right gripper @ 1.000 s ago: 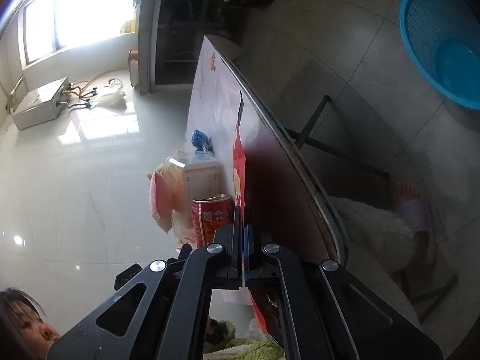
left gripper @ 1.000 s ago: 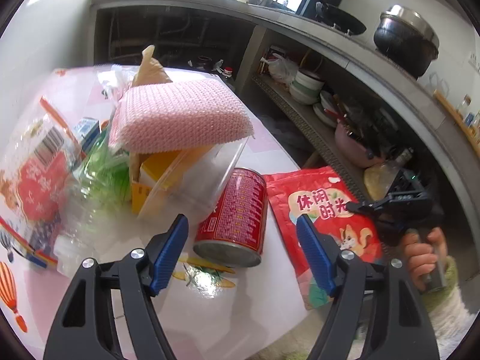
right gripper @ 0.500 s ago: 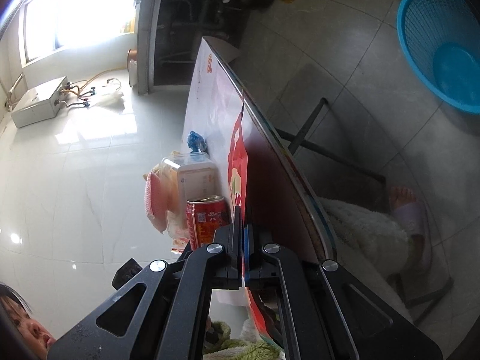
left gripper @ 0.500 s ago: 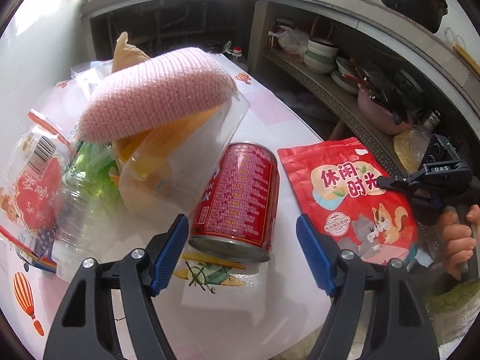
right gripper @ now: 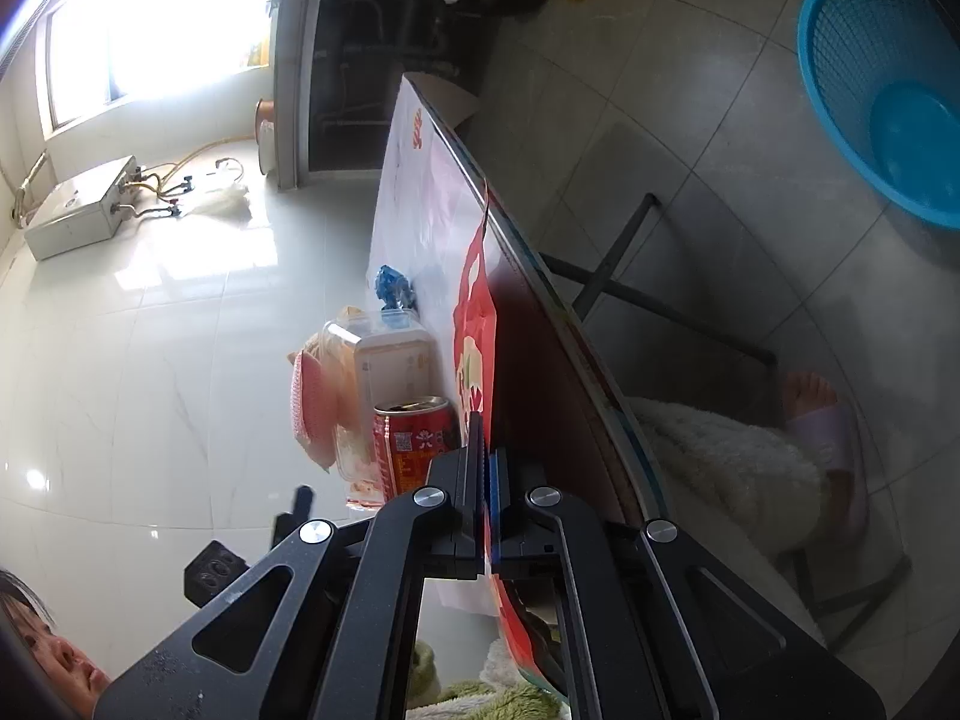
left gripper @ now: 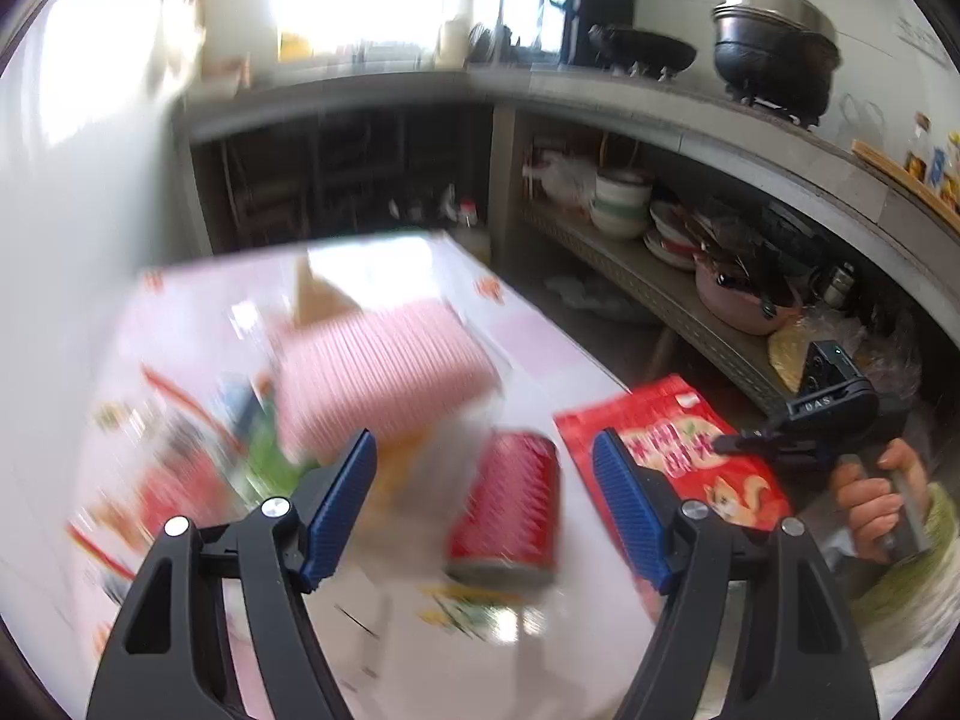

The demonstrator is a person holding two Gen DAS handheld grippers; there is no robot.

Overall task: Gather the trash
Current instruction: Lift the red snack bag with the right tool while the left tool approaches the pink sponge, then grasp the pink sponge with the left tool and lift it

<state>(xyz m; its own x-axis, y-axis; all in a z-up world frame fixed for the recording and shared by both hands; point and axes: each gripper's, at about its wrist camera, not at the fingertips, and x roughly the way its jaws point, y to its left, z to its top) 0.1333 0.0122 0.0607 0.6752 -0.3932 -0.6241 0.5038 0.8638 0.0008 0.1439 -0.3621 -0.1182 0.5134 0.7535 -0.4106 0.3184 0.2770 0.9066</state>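
Lifting since a second ago: my left gripper (left gripper: 483,468) has risen and rolled, so the can (left gripper: 507,507) sits smaller and lower between my fingers, and the view is smeared by the motion.
Unchanged: my right gripper (right gripper: 487,468) has kept its place, still clamped on the red bag (right gripper: 474,324).
Left pose: angled down toward the table (left gripper: 558,360), fingers spread wide with nothing between the pads.
Right pose: rolled sideways, so the table edge runs up the frame; my hand (left gripper: 879,501) grips the handle just off the table's edge.
Can: lying on its side on the table, beyond my left fingers, in line with the gap and touching neither.
Bag: flat on the table just right of the can, its near edge pinched by my right fingers.
Pile: pink sponge (left gripper: 378,372) atop clear tub (right gripper: 390,366), left of the can.
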